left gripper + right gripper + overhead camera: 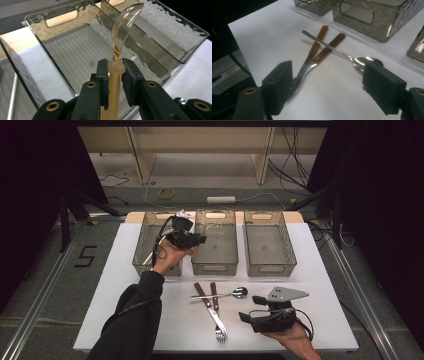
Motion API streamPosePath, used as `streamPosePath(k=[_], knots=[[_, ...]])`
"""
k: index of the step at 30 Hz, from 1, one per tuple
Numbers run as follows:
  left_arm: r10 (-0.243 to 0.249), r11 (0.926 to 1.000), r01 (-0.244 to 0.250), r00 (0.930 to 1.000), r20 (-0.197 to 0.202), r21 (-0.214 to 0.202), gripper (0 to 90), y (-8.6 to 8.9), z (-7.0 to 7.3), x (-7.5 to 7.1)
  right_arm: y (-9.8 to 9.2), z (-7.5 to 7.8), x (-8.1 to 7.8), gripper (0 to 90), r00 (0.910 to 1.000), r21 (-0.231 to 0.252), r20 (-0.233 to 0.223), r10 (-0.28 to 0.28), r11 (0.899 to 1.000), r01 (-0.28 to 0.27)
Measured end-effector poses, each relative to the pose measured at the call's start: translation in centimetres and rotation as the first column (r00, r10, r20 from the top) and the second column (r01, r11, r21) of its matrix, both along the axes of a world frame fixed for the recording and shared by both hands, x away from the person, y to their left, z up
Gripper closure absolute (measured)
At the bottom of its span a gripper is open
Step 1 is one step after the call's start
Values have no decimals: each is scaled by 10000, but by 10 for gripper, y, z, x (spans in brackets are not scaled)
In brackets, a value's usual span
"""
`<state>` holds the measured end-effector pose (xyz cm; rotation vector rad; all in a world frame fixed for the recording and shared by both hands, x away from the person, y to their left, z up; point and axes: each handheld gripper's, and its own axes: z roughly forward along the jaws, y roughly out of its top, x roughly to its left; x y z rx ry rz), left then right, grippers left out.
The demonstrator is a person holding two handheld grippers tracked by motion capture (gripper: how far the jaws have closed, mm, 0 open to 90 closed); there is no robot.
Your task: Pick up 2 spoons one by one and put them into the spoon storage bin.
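My left gripper (198, 239) (115, 66) is shut on the thick handle of a translucent amber plastic spoon (125, 22). It holds the spoon, bowl tilted up, over the middle grey bin (215, 262) (35, 37). On the white table lie a metal spoon (239, 292) (364, 61) and two wooden-handled pieces (203, 295) (319, 40), crossed under the spoon's handle; one ends in fork tines (220, 334). My right gripper (248, 309) (327, 85) stands open just right of them, low over the table, with nothing between its pads.
Three grey bins stand in a row at the table's back: the left bin (145, 245) holds a pale utensil, the right bin (270, 245) looks bare. The person's dark sleeve (135, 315) crosses the table's front left.
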<state>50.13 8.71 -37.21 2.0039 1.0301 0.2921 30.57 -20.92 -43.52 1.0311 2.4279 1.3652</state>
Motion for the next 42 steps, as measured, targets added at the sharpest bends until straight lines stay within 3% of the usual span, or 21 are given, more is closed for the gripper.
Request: streamPosePath(k=[6,11,18,22,25,34,35,39,42], knots=[[155,9997,-154,9999,-50,207,757,-3,-7,8,1,0,0,255,10000,-11,-62,40,10000,-40],[302,9995,-299,9993,-216,123,757,-4,-15,12,2,0,0,255,10000,-47,-62,57,10000,-57],[362,9993,-359,9991,-210,141,756,-7,-16,15,3,0,0,255,9999,-45,-27,118,9999,-118],[496,9986,-502,9982,-345,-188,756,-7,-19,18,2,0,0,256,9999,-53,-22,118,9999,-118],[511,9987,-514,9979,-406,-72,755,-10,-24,20,2,0,0,256,9999,-50,-19,126,9999,-126],[568,9979,-587,9963,-652,-275,742,-15,-29,20,3,-1,0,256,9999,-42,-75,139,9999,-139],[621,9974,-645,9956,-697,-335,730,-16,-29,20,3,-1,-1,255,9999,-37,-61,132,9999,-133],[745,9972,-747,9942,-778,10,540,-16,-25,20,3,-1,0,255,9999,-49,-78,152,9999,-152],[543,9985,-540,9947,-875,63,448,-15,-20,15,2,-1,0,256,9999,-34,-61,160,9999,-160]])
